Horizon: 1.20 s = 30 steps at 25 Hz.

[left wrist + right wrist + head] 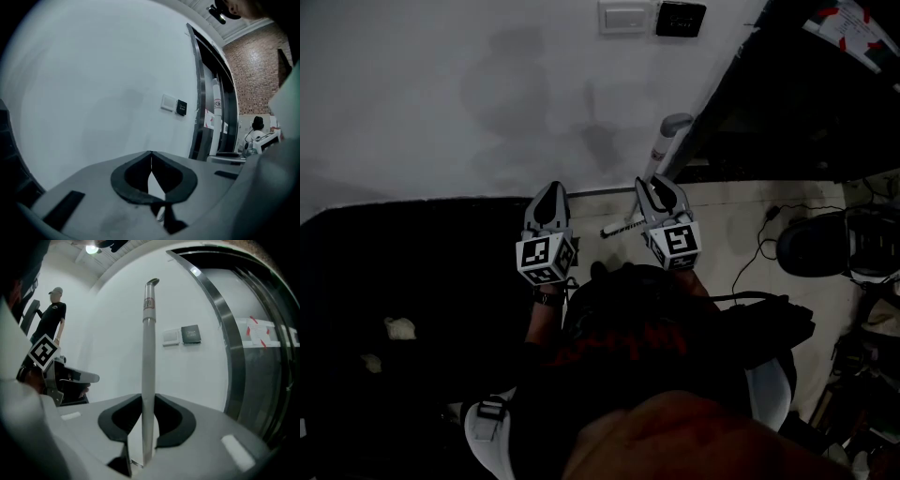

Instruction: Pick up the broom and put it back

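The broom's pale grey handle point(148, 348) stands upright in the right gripper view, and its capped top reaches above the wall plates. My right gripper point(149, 398) is shut on this handle, one pad pressing on each side. From the head view the handle's top point(669, 139) rises toward the wall just beyond the right gripper point(656, 187). The broom's head is hidden. My left gripper point(549, 192) is held level beside the right one, apart from the broom. Its jaws point(150, 153) are shut with the tips touching and nothing between them.
A white wall fills the space ahead, with a white switch plate point(625, 16) and a black panel point(680, 17). A dark metal-framed doorway point(787, 94) stands to the right. Cables and a black round object point(811, 246) lie on the floor at right. A person point(52, 315) stands at the left.
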{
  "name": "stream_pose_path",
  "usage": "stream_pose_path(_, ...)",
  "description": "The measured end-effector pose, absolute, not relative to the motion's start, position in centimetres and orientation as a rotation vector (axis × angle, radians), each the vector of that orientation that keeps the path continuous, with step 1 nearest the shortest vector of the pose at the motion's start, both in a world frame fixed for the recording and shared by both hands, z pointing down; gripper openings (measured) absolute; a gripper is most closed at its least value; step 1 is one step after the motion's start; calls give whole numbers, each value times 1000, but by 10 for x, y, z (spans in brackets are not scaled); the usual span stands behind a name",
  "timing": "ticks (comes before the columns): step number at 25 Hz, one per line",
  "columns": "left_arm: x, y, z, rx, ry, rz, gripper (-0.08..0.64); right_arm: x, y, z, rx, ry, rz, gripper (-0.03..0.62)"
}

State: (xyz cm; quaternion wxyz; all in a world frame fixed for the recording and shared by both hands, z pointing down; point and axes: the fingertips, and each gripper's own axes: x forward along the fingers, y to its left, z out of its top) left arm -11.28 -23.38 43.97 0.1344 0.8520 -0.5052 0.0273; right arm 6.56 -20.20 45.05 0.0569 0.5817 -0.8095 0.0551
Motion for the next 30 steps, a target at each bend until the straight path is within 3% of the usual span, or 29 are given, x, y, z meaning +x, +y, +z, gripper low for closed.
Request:
stream_pose_path(8, -112, -218, 436, 2470, -1463, 135, 6, 69, -185, 536, 1661, -2339, 356, 84)
stream_pose_path(21, -186, -157, 453, 2261, -1647, 352, 6, 50, -191, 837, 1319, -1951, 749, 86)
stream_pose_path(25, -172, -164, 500, 2174, -1645, 437, 6, 68, -230, 927, 1239, -1859, 833, 86)
stream_pose_path(30, -174, -170, 527, 2112, -1656, 455, 6, 75, -320, 953, 1312, -1849, 808, 89)
